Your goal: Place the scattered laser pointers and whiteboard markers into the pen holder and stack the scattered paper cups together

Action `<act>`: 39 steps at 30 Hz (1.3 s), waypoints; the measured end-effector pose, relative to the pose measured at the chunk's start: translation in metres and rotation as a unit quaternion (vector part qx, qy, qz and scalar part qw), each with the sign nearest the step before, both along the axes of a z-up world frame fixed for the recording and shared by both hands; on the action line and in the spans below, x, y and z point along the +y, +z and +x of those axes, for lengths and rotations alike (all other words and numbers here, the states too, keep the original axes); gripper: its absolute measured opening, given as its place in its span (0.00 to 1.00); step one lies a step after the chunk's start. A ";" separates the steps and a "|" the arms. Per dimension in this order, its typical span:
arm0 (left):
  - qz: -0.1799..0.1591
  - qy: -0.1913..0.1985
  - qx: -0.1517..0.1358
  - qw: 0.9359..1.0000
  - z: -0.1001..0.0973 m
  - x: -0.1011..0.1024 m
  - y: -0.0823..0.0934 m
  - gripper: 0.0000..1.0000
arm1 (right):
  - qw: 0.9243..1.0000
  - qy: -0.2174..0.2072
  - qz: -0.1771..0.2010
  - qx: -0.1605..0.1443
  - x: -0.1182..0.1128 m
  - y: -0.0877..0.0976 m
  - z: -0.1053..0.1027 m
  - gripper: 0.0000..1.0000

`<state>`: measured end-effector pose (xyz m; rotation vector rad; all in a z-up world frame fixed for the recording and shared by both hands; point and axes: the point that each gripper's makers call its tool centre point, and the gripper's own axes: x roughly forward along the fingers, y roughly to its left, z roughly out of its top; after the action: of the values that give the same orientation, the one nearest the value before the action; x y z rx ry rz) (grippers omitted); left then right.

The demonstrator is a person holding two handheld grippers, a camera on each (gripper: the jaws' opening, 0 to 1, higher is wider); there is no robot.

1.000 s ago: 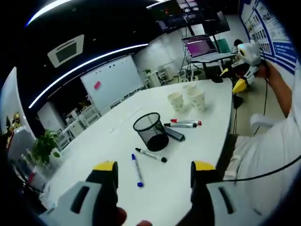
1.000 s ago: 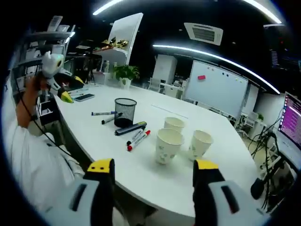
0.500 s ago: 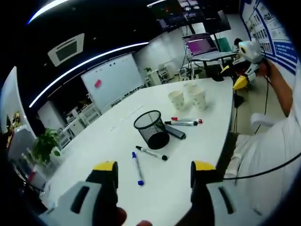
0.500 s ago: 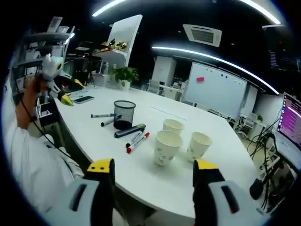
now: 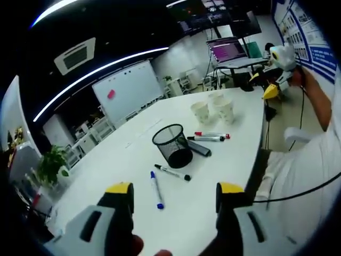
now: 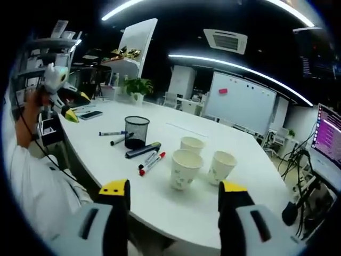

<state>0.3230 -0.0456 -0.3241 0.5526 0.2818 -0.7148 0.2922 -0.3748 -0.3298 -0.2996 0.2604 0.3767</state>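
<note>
Dim office: white table, whiteboard, potted plant, ceiling light strips, air vent.

In the left gripper view, the three paper cups are overlapped so that their outlines merge, and any print on them is too small to be made out. Part of the dark pointer-like object appears to be hidden behind the mesh pen holder. In the right gripper view, one marker is partly masked by the holder, and the text on the markers cannot be read.
</note>
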 end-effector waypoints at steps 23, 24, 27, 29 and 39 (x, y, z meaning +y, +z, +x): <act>-0.006 -0.002 -0.014 1.000 -0.001 -0.002 0.010 0.63 | 1.000 0.007 0.007 0.003 0.003 0.006 -0.002 0.68; -0.007 -0.003 -0.013 1.000 -0.001 -0.003 0.009 0.63 | 1.000 0.006 0.007 0.002 0.003 0.006 -0.002 0.68; 0.001 -0.003 -0.011 1.000 -0.002 -0.003 0.004 0.63 | 1.000 0.008 0.011 0.000 0.006 0.006 -0.002 0.68; 0.000 -0.008 -0.010 1.000 -0.004 -0.005 0.004 0.63 | 1.000 0.009 0.013 0.001 0.008 0.006 -0.001 0.68; -0.001 -0.007 -0.008 1.000 -0.003 -0.005 0.001 0.63 | 1.000 0.004 0.017 -0.021 0.007 0.010 0.005 0.68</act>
<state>0.3195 -0.0509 -0.3228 0.5581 0.2625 -0.7247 0.2975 -0.3680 -0.3202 -0.2755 0.2114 0.3820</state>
